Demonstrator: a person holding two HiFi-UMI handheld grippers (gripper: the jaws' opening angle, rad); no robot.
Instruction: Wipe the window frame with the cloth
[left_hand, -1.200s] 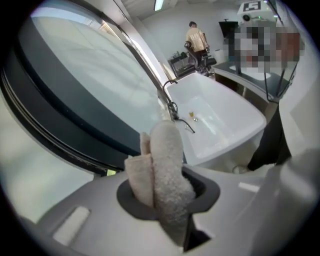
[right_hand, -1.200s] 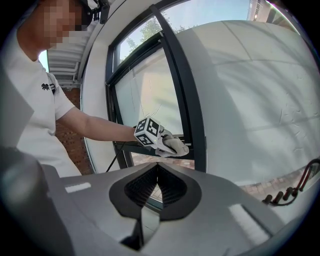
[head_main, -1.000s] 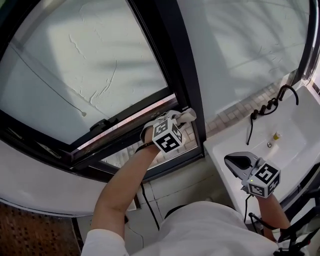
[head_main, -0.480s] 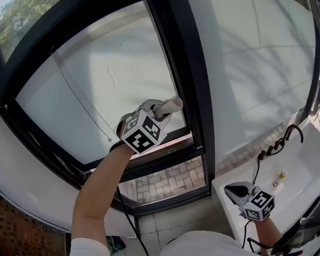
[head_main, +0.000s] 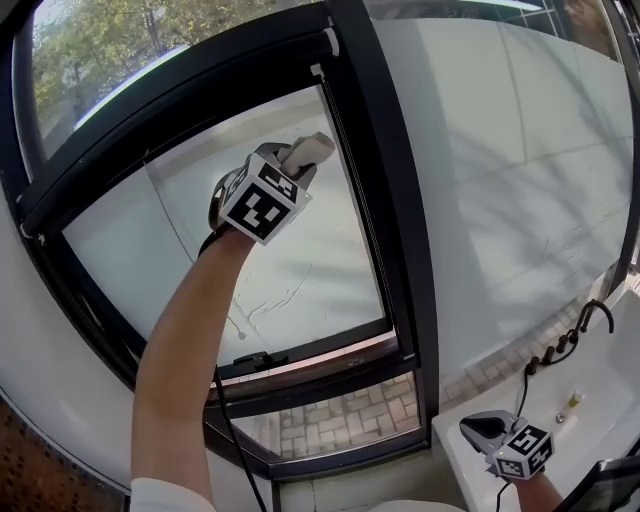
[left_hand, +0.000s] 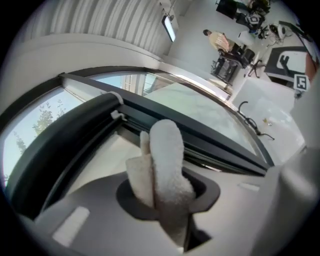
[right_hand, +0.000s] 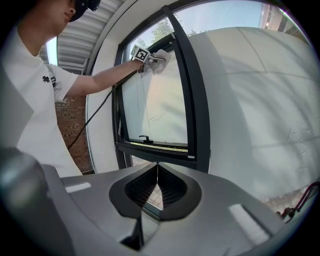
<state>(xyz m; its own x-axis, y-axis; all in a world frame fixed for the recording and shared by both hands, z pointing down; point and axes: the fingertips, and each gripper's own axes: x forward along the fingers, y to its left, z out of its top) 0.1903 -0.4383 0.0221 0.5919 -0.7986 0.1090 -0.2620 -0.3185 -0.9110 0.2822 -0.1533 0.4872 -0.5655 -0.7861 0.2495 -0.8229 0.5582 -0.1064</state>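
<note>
Head view. The left gripper (head_main: 297, 160) is held high on an outstretched arm, its jaws clamped on a folded white cloth (head_main: 312, 148) whose free end sticks out beyond the fingertips. The cloth lies near the upper right corner of the inner sash, just beside the upright bar of the black window frame (head_main: 385, 200); whether it touches the frame cannot be told. A black cable (head_main: 232, 440) hangs beside the arm. A black handle (head_main: 258, 358) sits on the bottom rail of the sash, with brick paving (head_main: 340, 420) visible through the lower pane.

Left gripper view. The cloth, doubled over, fills the gap between the jaws and points toward the dark top rail.

Right gripper view. The right gripper (right_hand: 157, 187) has its jaws fully together with nothing between them, and it faces the lower part of the window. In the head view it is low at the right, over a white basin (head_main: 600, 400) with a black tap (head_main: 590, 315), well apart from the cloth
</note>
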